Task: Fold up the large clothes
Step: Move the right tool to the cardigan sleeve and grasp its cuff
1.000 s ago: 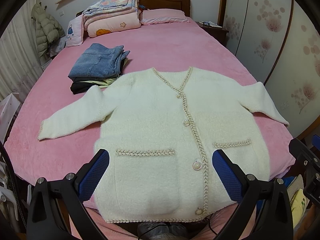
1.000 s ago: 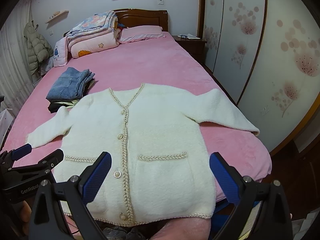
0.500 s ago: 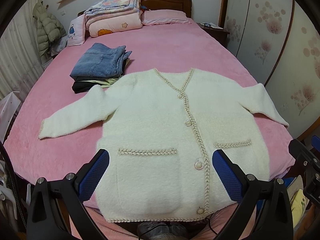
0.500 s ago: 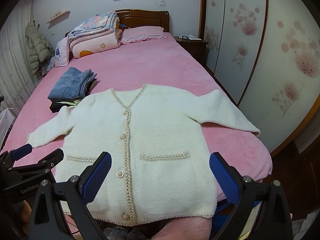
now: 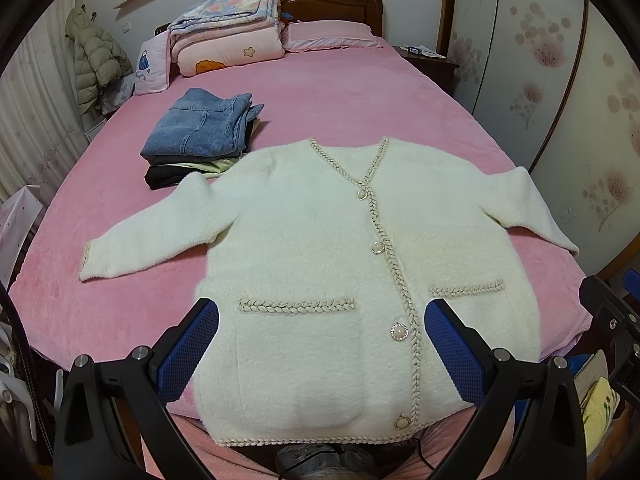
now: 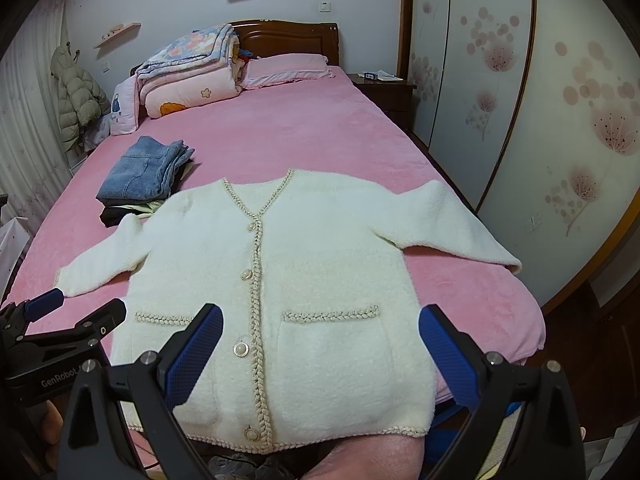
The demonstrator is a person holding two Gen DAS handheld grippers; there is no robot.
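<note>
A cream fluffy cardigan point(image 5: 320, 248) with braided trim and pearl buttons lies flat and face up on the pink bed point(image 5: 340, 96), both sleeves spread out; it also shows in the right wrist view point(image 6: 304, 272). My left gripper point(image 5: 320, 344) is open and empty, hovering above the cardigan's hem and left pocket. My right gripper point(image 6: 320, 348) is open and empty above the hem and right pocket. The left gripper's body shows at the lower left of the right wrist view point(image 6: 60, 332).
A stack of folded jeans and dark clothes point(image 5: 200, 136) lies by the cardigan's left shoulder. Folded quilts point(image 5: 228, 36) and a pillow point(image 5: 332, 34) sit at the headboard. A nightstand point(image 6: 384, 88) and wardrobe doors point(image 6: 520, 100) stand to the right.
Both grippers have tilted up slightly, so the cardigan sits a little lower in both views. The cardigan has not moved and the jaws stay open.
</note>
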